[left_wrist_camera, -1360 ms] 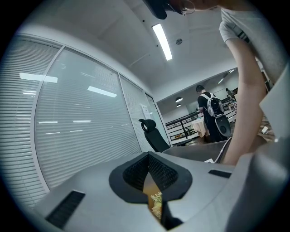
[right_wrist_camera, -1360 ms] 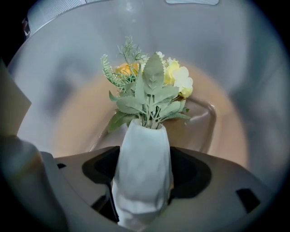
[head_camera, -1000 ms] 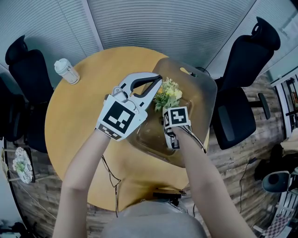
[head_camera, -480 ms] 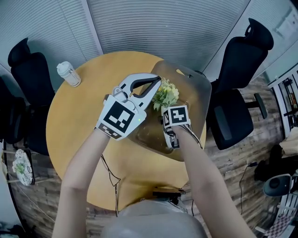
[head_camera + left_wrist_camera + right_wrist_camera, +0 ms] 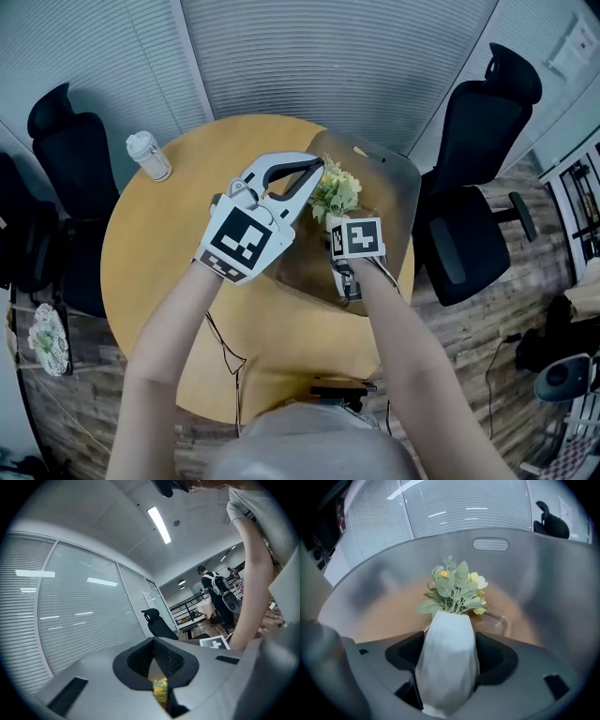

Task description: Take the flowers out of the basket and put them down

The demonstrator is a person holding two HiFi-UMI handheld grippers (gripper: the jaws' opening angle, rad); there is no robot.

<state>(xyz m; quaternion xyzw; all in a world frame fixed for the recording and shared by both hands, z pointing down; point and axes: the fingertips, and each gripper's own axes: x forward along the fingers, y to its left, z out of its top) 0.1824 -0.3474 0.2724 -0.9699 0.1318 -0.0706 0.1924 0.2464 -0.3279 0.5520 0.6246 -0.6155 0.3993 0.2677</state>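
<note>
From the head: pinching the rim of the translucent basket (image 5: 394, 187) with the left tongs (image 5: 317, 169) over the round counter (image 5: 159, 244); reaching in with the right tongs (image 5: 339, 225) below the flowers (image 5: 336, 192).

Along the left tongs: clenched on the thin wall.

Along the right tongs: clamped around the white vase (image 5: 447, 663), holding the flowers upright inside the basket.

Probably mid-lift. Next: clear the rim, then set down on bare counter.

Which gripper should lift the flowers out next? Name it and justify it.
The right gripper. Its fingers clamp the white vase holding the flowers inside the basket, so it can likely lift straight out. The left gripper seems occupied gripping the basket's rim.
</note>
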